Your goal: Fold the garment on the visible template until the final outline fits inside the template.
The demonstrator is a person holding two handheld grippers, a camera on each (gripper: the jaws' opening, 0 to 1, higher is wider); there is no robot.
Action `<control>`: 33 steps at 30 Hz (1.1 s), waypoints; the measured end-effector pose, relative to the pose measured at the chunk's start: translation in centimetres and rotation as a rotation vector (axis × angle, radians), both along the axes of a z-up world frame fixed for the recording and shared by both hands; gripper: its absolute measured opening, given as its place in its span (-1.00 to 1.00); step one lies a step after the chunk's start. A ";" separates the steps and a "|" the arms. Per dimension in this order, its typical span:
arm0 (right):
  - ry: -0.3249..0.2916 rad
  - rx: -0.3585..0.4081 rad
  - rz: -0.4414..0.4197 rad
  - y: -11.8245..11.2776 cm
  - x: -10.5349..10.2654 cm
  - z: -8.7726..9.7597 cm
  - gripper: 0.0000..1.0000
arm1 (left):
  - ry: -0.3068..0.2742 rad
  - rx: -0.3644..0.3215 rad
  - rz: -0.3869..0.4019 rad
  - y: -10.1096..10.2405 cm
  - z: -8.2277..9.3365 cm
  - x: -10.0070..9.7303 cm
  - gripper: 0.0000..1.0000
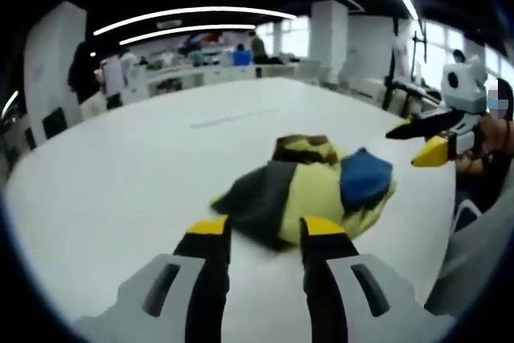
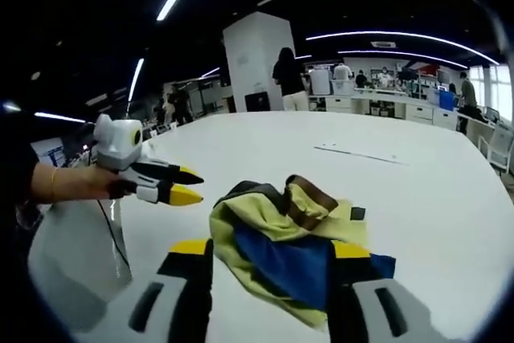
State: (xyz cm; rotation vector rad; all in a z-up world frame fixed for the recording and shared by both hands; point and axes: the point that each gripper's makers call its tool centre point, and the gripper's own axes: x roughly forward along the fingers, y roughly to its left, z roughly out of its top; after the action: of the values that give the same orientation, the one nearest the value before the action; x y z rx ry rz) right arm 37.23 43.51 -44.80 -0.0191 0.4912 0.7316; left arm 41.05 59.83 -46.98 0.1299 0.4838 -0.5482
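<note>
**A:** Where do we have the garment (image 1: 309, 186)?

**B:** Bunched in a heap on the white table (image 1: 120, 174), yellow, grey and blue panels mixed. We see no template outline, and no containers.

**A:** Our left gripper (image 1: 265, 234)?

**B:** Jaws apart, empty, low at the heap's near edge, likely lined up for a hem.

**A:** And the right gripper (image 2: 269, 259)?

**B:** The cloth (image 2: 281, 251) drapes between its jaws, hiding the tips; we cannot tell if it grips. We judge unfolding comes first.
</note>
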 end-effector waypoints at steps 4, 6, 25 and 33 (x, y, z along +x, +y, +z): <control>0.005 -0.001 0.023 1.0 0.4 -0.5 -0.08 | 0.016 0.009 -0.018 -0.5 -0.9 0.8 -0.46; 0.006 0.002 0.036 1.6 0.7 -0.7 -0.15 | 0.022 0.018 -0.021 -0.5 -1.3 1.1 -0.50; 0.057 -0.009 0.139 6.5 1.5 -4.3 -0.55 | 0.086 0.073 -0.064 -1.3 -4.3 1.9 -0.85; 0.074 -0.042 0.094 6.5 2.3 -6.2 -1.00 | 0.091 0.072 -0.037 -1.0 -4.3 2.1 -0.98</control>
State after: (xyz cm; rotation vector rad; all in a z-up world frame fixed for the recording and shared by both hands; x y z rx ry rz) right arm 39.51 50.02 -50.98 -0.0551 0.5790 0.8164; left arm 43.16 58.87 -51.27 0.1839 0.5913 -0.5747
